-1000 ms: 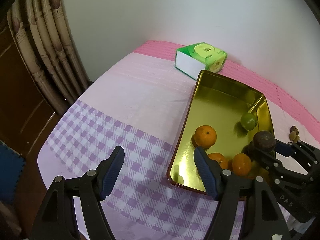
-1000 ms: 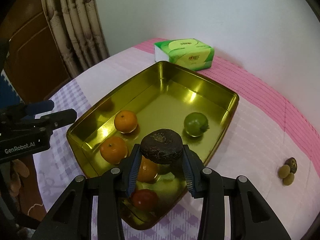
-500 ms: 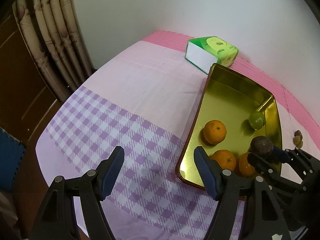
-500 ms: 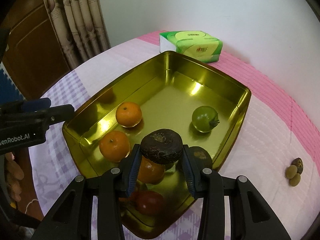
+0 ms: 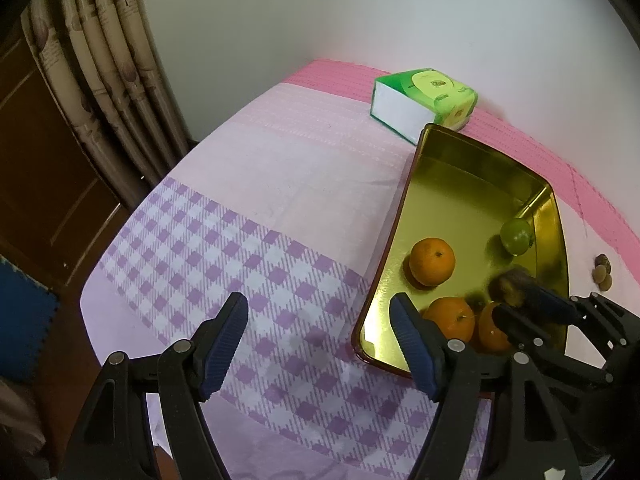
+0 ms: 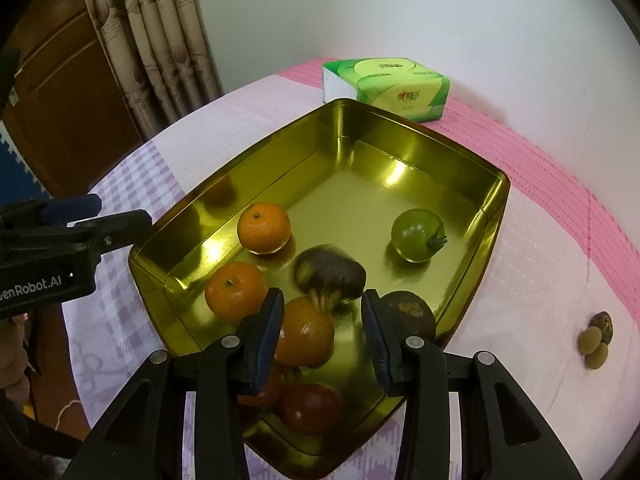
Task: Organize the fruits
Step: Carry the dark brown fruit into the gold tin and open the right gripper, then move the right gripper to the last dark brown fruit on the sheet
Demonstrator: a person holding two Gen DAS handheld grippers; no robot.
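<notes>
A gold tray (image 6: 496,216) (image 5: 408,200) holds several oranges (image 6: 264,227), a green fruit (image 6: 417,234) and a red fruit (image 6: 312,408). My right gripper (image 6: 322,322) is open over the tray's near end. A dark brown fruit (image 6: 330,273), blurred by motion, is just beyond its fingertips, free of them. Another dark fruit (image 6: 408,314) lies by the right finger. My left gripper (image 5: 318,340) is open and empty over the checked cloth left of the tray.
A green tissue box (image 6: 384,86) (image 5: 424,104) stands behind the tray near the wall. Small brown nuts (image 6: 598,340) (image 5: 602,272) lie on the cloth right of the tray. Curtains and a wooden door stand beyond the table's left edge.
My right gripper has opened and let go of the dark brown fruit, which is dropping into the tray. My left gripper has drawn back to the left, away from the tray.
</notes>
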